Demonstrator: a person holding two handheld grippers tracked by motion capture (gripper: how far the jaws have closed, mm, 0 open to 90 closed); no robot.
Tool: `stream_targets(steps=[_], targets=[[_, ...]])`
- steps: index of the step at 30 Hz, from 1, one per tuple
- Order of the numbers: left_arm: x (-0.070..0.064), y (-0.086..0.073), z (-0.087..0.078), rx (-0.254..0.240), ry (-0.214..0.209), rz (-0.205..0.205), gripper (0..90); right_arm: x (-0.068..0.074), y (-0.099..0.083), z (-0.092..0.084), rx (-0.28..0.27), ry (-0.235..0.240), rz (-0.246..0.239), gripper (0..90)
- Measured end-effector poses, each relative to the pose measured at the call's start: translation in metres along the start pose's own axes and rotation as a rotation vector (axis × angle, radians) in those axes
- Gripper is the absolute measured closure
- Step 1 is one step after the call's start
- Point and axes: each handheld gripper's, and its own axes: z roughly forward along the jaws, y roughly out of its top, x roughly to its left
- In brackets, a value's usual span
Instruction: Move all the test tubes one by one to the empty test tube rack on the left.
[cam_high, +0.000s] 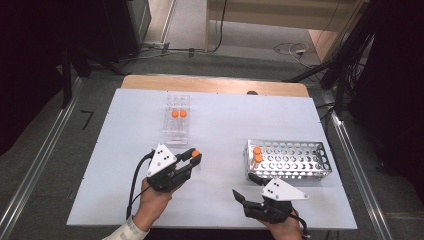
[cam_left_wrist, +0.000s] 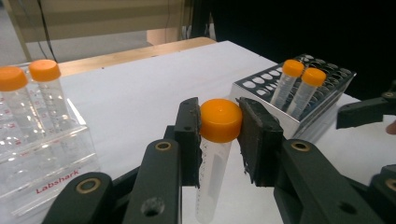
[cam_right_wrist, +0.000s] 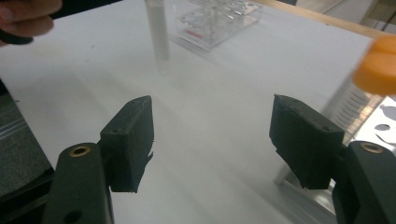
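While the right gripper (cam_high: 243, 192) stands spread and empty, the left gripper (cam_left_wrist: 219, 128) pinches a light, slick plastic tube (cam_left_wrist: 212, 175) by its orange cap (cam_left_wrist: 220, 120), the surest hold.

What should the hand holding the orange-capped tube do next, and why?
Probably carry it toward the metal rack. The left gripper is shut on the tube just under its orange cap, clear of the table. Two capped tubes already stand in that rack, and the right gripper is open with nothing between its jaws.
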Motion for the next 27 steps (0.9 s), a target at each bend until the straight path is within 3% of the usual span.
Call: stream_targets(steps=[11,20,27], targets=[[0.015,0.014,0.002,-0.016,0.048,-0.01,70.2,-0.023,-0.016,-0.013,0.018,-0.071,0.059,29.4],[0.031,0.023,0.006,-0.028,0.089,-0.041,70.2,-0.024,-0.018,-0.011,0.025,-0.079,0.061,29.5],[0.04,0.039,0.007,-0.038,0.125,-0.036,70.2,-0.025,-0.018,-0.011,0.023,-0.081,0.058,29.7]])
